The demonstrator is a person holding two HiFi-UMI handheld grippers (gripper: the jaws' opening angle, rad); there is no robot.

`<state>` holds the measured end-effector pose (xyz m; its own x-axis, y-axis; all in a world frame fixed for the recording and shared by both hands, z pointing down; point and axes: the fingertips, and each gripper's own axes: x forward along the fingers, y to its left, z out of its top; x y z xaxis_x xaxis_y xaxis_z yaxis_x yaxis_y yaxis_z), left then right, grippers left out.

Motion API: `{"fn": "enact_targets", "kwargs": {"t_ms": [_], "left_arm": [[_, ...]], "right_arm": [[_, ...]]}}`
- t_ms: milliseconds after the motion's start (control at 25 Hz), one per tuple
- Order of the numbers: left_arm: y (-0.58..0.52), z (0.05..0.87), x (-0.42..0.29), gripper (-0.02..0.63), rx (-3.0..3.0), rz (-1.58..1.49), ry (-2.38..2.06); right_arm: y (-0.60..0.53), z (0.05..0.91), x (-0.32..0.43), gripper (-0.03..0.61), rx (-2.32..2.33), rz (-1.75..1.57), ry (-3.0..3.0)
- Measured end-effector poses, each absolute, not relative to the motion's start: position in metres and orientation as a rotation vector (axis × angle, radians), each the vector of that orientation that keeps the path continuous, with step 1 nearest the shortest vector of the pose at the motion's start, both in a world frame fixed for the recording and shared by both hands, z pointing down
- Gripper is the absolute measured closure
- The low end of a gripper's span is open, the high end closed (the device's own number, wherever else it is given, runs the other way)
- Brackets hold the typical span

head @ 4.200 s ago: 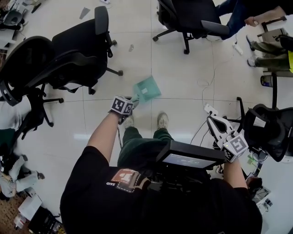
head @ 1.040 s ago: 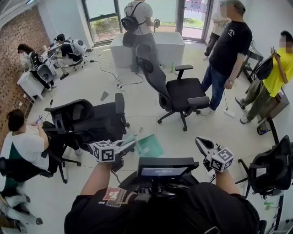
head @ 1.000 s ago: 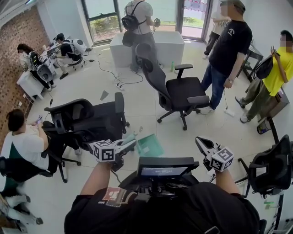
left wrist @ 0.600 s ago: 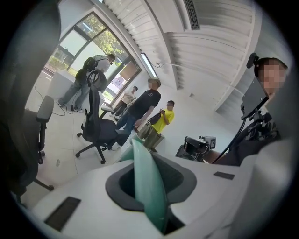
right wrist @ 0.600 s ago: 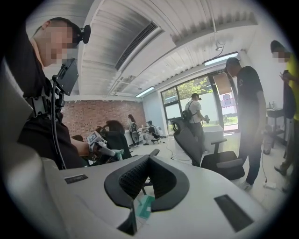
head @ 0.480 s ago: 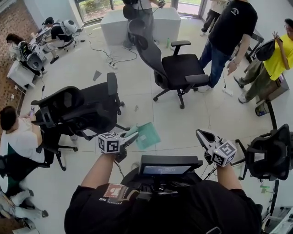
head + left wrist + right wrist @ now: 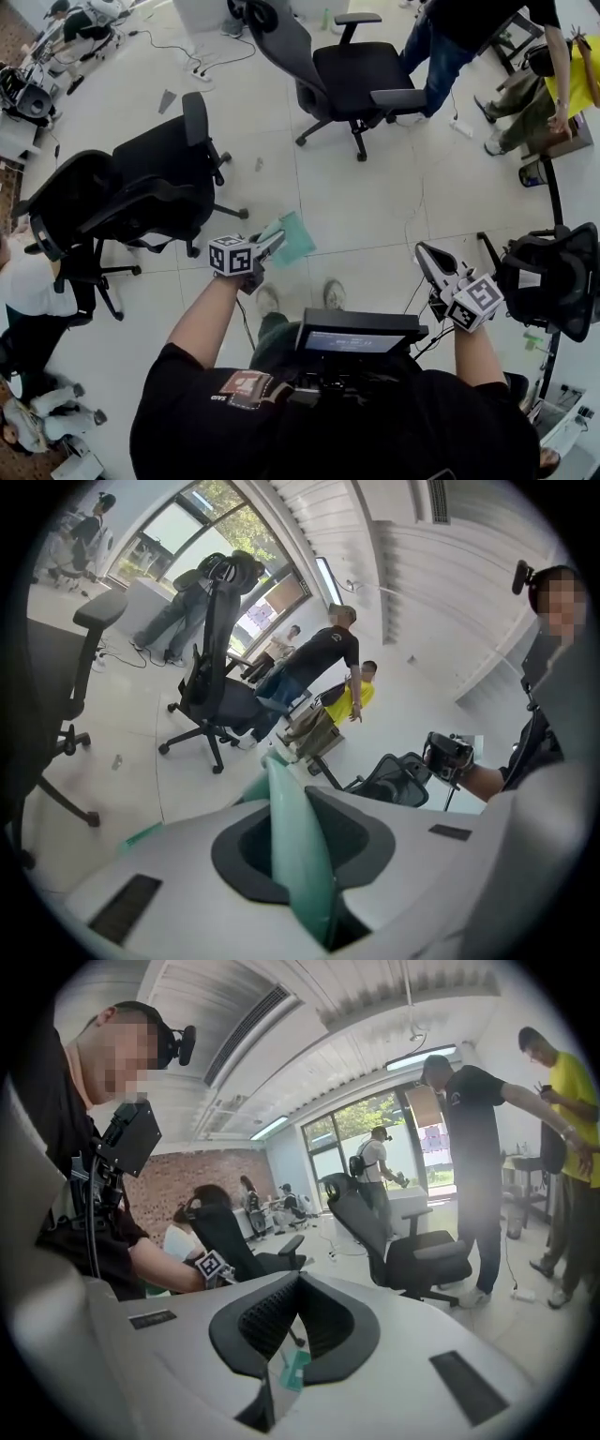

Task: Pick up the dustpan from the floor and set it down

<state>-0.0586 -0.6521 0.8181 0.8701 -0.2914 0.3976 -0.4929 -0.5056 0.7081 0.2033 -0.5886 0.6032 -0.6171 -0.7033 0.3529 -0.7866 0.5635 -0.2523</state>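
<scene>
- The left gripper (image 7: 270, 244) sits just left of the head view's centre, at about 11 o'clock from the person's shoes (image 7: 333, 294), pointing away toward 1 o'clock.
- Its tongs are nearly closed and clamped on the handle (image 7: 298, 855) of the green dustpan (image 7: 292, 236). In the left gripper view the handle runs straight up between the two dark pads, pinched on both sides.
- The dustpan's flat pan sticks out past the jaw tips toward 1 o'clock, tilted, over the pale floor tiles (image 7: 356, 202). It is in front of the shoes and between the chairs.
- The right gripper (image 7: 427, 255) is at 4 o'clock from the dustpan and well apart from it. In the right gripper view its tongs are closed tip to tip, with nothing between the pads.
- A black office chair (image 7: 141, 178) stands at 9 o'clock from the dustpan, a second (image 7: 352, 70) at 12 to 1 o'clock and a third (image 7: 553, 277) at 3 o'clock.
- Standing people (image 7: 459, 28) are at the 1 o'clock edge of the head view.
</scene>
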Motion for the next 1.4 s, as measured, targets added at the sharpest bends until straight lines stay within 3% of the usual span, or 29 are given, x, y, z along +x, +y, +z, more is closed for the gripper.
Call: {"fn": "enact_targets", "kwargs": {"t_ms": [200, 520, 840, 920, 1000, 1080, 1240, 1400], "left_arm": [[-0.672, 0.901, -0.028, 0.548, 2.103, 0.311, -0.573], [-0.67, 0.981, -0.02, 0.545, 2.093, 0.421, -0.55], [-0.672, 1.005, -0.056, 0.531, 2.075, 0.515, -0.647], [-0.667, 1.013, -0.073, 0.498, 2.039, 0.621, -0.699], [-0.658, 1.012, -0.083, 0.387, 2.004, 0.694, -0.708], [-0.65, 1.002, -0.087, 0.325, 1.979, 0.713, -0.708], [-0.633, 0.979, -0.103, 0.256, 1.967, 0.729, -0.761], [-0.626, 0.945, -0.132, 0.229, 1.979, 0.688, -0.834]], "right_arm": [[-0.585, 0.663, 0.22, 0.569, 1.216, 0.623, -2.518], [-0.569, 0.691, 0.234, 0.569, 1.212, 0.674, -2.449], [-0.562, 0.692, 0.24, 0.569, 1.225, 0.692, -2.444], [-0.56, 0.688, 0.234, 0.569, 1.225, 0.677, -2.454], [-0.559, 0.678, 0.229, 0.569, 1.223, 0.658, -2.466], [-0.557, 0.665, 0.228, 0.569, 1.223, 0.642, -2.475], [-0.554, 0.635, 0.22, 0.569, 1.218, 0.602, -2.493], [-0.551, 0.6, 0.199, 0.569, 1.217, 0.542, -2.528]]}}
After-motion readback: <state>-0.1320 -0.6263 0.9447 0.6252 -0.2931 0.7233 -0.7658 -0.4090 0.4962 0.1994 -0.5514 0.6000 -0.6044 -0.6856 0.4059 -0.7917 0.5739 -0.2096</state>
